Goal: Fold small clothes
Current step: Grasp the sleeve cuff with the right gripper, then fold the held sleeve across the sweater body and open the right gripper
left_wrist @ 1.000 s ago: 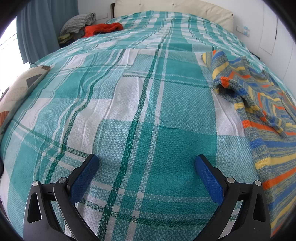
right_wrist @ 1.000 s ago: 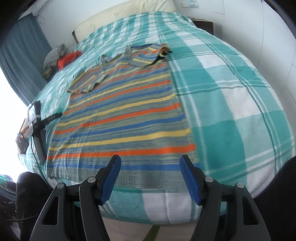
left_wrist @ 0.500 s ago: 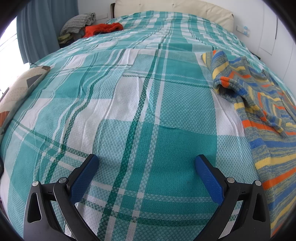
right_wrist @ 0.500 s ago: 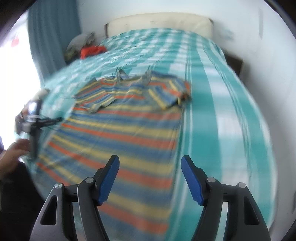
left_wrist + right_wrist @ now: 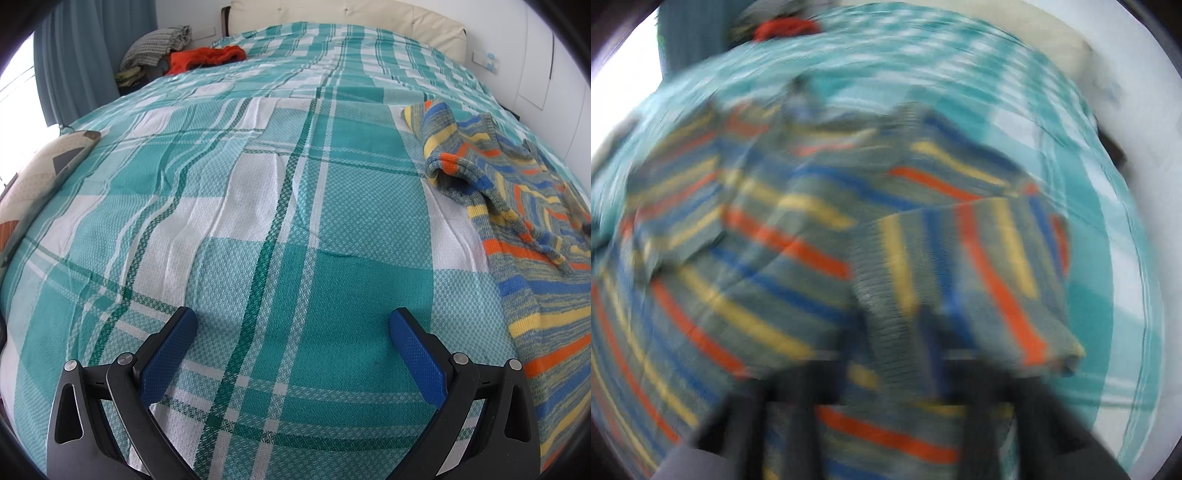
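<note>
Teal-and-white checked bedspread (image 5: 280,206) covers the bed, and the striped knit sweater (image 5: 532,236) lies flat on it toward the right edge of the left wrist view, one sleeve folded across its chest. The left gripper (image 5: 293,332) hangs over bare bedspread, well to the side of the sweater; its blue fingers (image 5: 170,354) stand wide apart with nothing between them.

From the right wrist the picture is heavily smeared. The sweater (image 5: 768,258) fills most of it, and a flap of its ribbed edge is lifted up and turned over in front of the camera. The right gripper (image 5: 927,343) has its fingers closed together, pinching that flap of sweater; the fingertips are largely hidden under the cloth.

At the far corner of the bed sit an orange-red garment (image 5: 207,59) and a grey folded blanket (image 5: 159,46) next to a blue curtain (image 5: 81,62). A patterned cushion (image 5: 40,177) rests at the bed's left edge.
</note>
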`<state>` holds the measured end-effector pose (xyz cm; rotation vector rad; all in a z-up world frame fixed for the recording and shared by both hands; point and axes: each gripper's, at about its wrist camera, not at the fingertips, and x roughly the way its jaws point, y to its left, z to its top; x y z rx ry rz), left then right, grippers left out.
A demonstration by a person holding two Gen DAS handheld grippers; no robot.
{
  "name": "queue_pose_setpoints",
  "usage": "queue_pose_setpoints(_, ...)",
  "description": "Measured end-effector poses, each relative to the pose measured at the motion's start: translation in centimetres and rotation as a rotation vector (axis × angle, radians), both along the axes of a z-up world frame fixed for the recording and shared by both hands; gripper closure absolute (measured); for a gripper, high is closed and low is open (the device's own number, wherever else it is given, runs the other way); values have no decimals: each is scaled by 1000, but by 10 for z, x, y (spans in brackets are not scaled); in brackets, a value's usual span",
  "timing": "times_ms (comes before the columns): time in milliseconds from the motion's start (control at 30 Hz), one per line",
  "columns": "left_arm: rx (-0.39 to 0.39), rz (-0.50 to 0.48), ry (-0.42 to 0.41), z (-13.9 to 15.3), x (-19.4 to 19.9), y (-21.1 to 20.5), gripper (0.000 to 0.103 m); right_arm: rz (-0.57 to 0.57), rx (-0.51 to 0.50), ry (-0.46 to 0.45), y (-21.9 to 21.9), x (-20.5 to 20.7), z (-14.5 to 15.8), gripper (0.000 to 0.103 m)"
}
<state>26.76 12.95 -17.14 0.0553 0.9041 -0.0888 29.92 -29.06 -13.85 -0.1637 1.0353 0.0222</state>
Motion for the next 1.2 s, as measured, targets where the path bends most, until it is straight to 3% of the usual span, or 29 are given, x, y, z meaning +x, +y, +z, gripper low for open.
queue_pose_setpoints(133, 0, 0, 0, -1, 0, 0, 0, -234, 222, -139, -94, -31, 52, 99)
queue_pose_setpoints(233, 0, 0, 0, -1, 0, 0, 0, -461, 364, -206, -193, -77, 78, 99)
queue_pose_setpoints(333, -1, 0, 0, -1, 0, 0, 0, -667, 456, -224, -278, -121, 77, 99)
queue_pose_setpoints(433, -1, 0, 0, -1, 1, 0, 0, -765, 497, -215, -320, -146, 62, 99)
queue_pose_setpoints(533, 0, 0, 0, 0, 0, 0, 0, -799, 552, -147, -333, -154, 35, 99)
queue_pose_setpoints(633, 0, 0, 0, -1, 1, 0, 0, -823, 628, -137, -331, -161, 13, 97)
queue_pose_setpoints(700, -1, -1, 0, -1, 1, 0, 0, -828, 693, -161, -329, -166, 6, 93)
queue_pose_setpoints(767, -1, -1, 0, -1, 1, 0, 0, -822, 746, -178, -325, -165, 0, 79)
queue_pose_setpoints(800, -1, -1, 0, -1, 1, 0, 0, -816, 756, -179, -323, -163, -1, 79)
queue_pose_setpoints(833, 0, -1, 0, -1, 1, 0, 0, -806, 746, -174, -321, -162, -1, 79)
queue_pose_setpoints(900, 0, -1, 1, -1, 1, 0, 0, -802, 645, -148, -316, -155, 4, 101)
queue_pose_setpoints(1100, 0, 0, 0, -1, 1, -1, 0, -793, 427, -94, -313, -162, 3, 102)
queue_pose_setpoints(1200, -3, 0, 0, -1, 1, -1, 0, -804, 419, -106, -313, -166, -5, 103)
